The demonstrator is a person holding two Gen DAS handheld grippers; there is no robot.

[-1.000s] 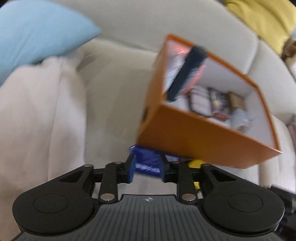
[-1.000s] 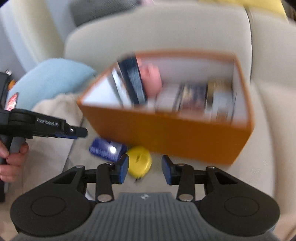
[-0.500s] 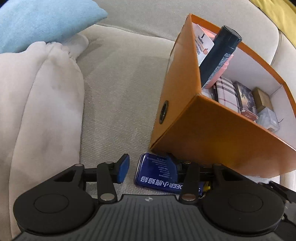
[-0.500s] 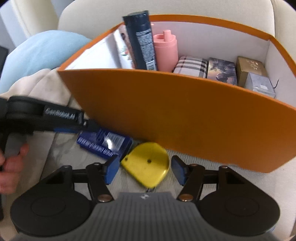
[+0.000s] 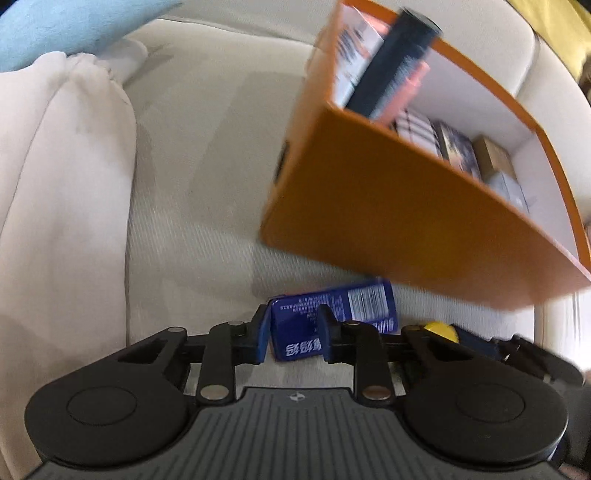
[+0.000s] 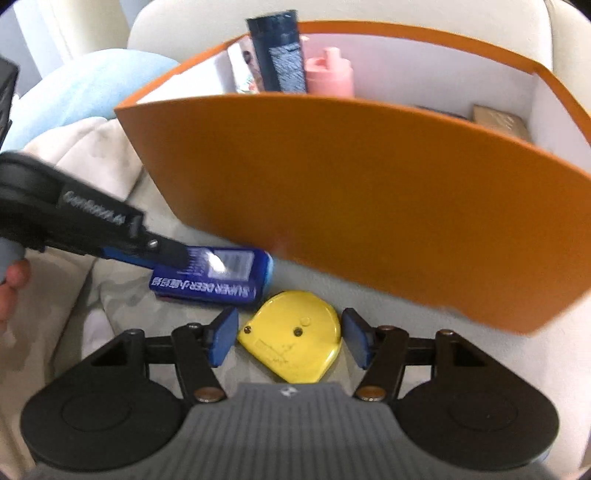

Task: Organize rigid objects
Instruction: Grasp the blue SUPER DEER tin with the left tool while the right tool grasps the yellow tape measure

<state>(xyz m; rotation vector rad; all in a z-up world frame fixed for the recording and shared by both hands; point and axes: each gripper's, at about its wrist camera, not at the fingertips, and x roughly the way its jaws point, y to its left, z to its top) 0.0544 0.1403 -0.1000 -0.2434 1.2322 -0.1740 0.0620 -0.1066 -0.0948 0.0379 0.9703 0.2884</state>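
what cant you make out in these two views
- Orange box floor and low contents: right wrist view, hidden behind its near wall.
- Yellow tape measure: left wrist view, mostly behind the left gripper.
- Blue box small print: left wrist view, motion blurred.

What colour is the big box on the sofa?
The big box is orange outside, white inside; clearest in the right wrist view.

Cream sofa (image 5: 207, 192): ribbed seat cushion, padded backrest behind. Light-blue pillow (image 5: 55, 29) at upper left, resting against the backrest. Off-white blanket (image 5: 62, 206), creased and bunched, draped over the seat's left side, its upper edge touching the pillow. Yellow cushion (image 5: 554, 22) at upper right, partly cropped by the frame edge.
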